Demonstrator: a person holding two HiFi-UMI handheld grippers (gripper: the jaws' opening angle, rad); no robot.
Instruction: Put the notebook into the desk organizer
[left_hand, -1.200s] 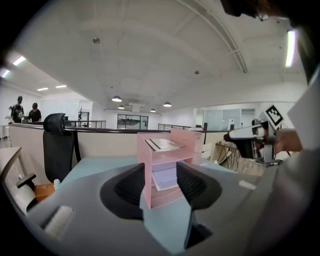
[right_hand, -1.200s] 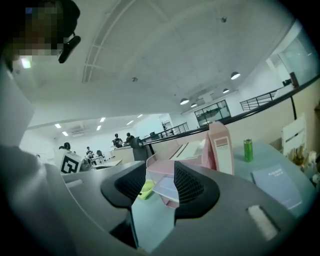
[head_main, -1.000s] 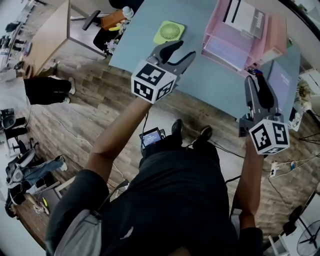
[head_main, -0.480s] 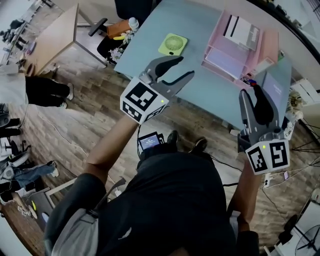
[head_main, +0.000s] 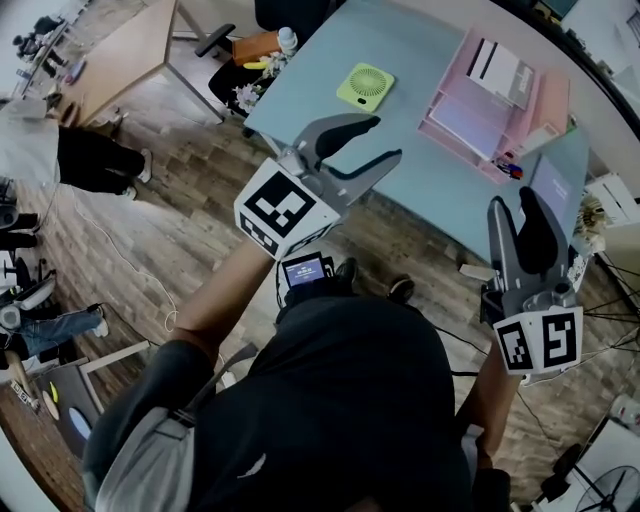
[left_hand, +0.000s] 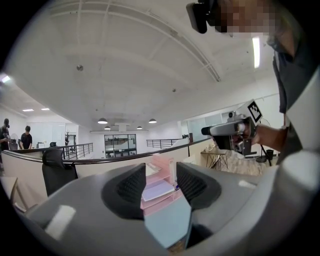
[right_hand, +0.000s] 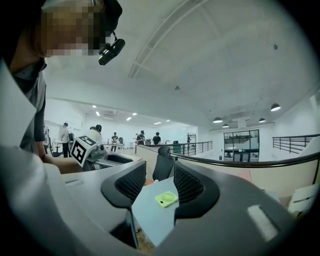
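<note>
Head view: left gripper (head_main: 385, 138) sits mid-frame over the near edge of the blue-grey table (head_main: 400, 60); fingers spread, nothing between them; right gripper (head_main: 515, 205) is at lower right, off the table's right corner; its state reads poorly from this angle; pink desk organizer (head_main: 470, 115) is at upper right on the table with white paper in its top tray; flat grey-blue slab that looks like the notebook (head_main: 556, 170) lies at the table's right end, just beside the organizer, lower edge partly behind the right gripper; neither gripper touches it; a few pens (head_main: 508, 168) lie between organizer and notebook; green fan (head_main: 365, 85) is top centre, well apart from the organizer; wood floor (head_main: 190, 220) fills the left; small lit screen (head_main: 303, 270) is at the person's waist.

Left gripper view: jaws apart, empty; organizer and a strip of table show through the gap; right gripper appears at the right of frame, in the person's hand (left_hand: 265, 137); office chair (left_hand: 57, 170) at left.

Right gripper view: jaws apart, nothing held; green fan and table show through the gap; left gripper's marker cube is at the left of frame; notebook not in view.
</note>
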